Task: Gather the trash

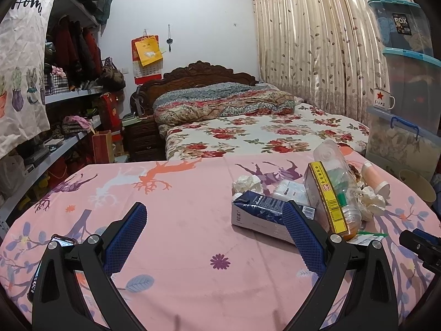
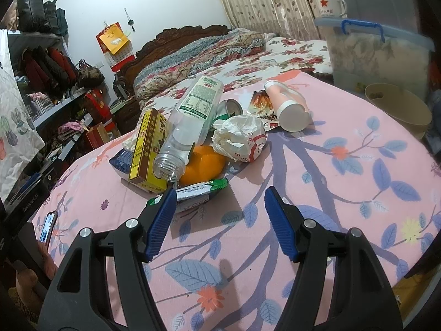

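Observation:
A heap of trash lies on the pink cloth-covered table point(image 2: 344, 220): a clear plastic bottle point(image 2: 193, 121), a yellow carton point(image 2: 146, 151), an orange peel point(image 2: 204, 168), crumpled white paper point(image 2: 239, 138), a green-and-white wrapper point(image 2: 198, 193), a can point(image 2: 233, 107) and a pink tube point(image 2: 286, 107). My right gripper point(image 2: 220, 201) is open just short of the wrapper, nothing between its fingers. In the left wrist view a blue-and-white carton point(image 1: 261, 215) lies by the yellow carton point(image 1: 326, 195) and bottle point(image 1: 336, 182). My left gripper point(image 1: 215, 218) stands open, its right finger in front of the blue carton.
A beige bin point(image 2: 397, 107) stands past the table's right edge, under stacked clear storage boxes point(image 1: 405, 143) with an enamel mug point(image 2: 330, 5). A bed point(image 1: 261, 135) lies beyond the table. Shelves of clothes point(image 1: 69, 82) line the left wall. A phone point(image 2: 48, 226) sits at the near left.

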The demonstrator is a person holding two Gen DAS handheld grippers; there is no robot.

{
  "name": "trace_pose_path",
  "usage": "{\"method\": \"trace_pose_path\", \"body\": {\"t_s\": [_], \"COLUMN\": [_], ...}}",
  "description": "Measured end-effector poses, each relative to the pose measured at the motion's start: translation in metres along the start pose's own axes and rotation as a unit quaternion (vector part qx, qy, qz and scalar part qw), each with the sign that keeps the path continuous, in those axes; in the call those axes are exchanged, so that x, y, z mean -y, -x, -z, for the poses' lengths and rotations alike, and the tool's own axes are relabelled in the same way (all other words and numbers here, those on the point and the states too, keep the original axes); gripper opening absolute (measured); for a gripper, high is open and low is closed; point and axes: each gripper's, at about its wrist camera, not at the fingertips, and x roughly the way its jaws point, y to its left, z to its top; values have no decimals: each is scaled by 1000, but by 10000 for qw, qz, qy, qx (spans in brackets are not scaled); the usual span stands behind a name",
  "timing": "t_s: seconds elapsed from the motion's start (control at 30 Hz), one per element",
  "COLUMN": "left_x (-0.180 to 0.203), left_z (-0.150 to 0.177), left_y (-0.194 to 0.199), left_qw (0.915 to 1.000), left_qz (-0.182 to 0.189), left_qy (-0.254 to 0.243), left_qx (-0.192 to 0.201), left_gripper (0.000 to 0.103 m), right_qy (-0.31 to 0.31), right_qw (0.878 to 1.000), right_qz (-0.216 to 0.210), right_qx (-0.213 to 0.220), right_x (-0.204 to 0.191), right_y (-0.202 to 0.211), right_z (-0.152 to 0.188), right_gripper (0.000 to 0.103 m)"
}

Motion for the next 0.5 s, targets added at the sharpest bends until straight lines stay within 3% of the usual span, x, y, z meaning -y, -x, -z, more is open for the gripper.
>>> {"method": "trace_pose_path", "body": {"t_s": [0.33,0.5], "left_x": [2,0], "left_z": [2,3], "left_y": [-2,-1], "left_qw": [9999,9995], "left_qz": [68,310], "left_qy": [-71,-20], "left_qx": [-47,-105], "left_gripper": [94,94], "right_qy": [-5,4], "right_qw": [10000,10000], "right_qz": [2,4], "right_qx": [-10,-33], "right_x": [0,-1], "right_y": [0,-1], "right_z": [0,2], "right_gripper": [67,67]}}
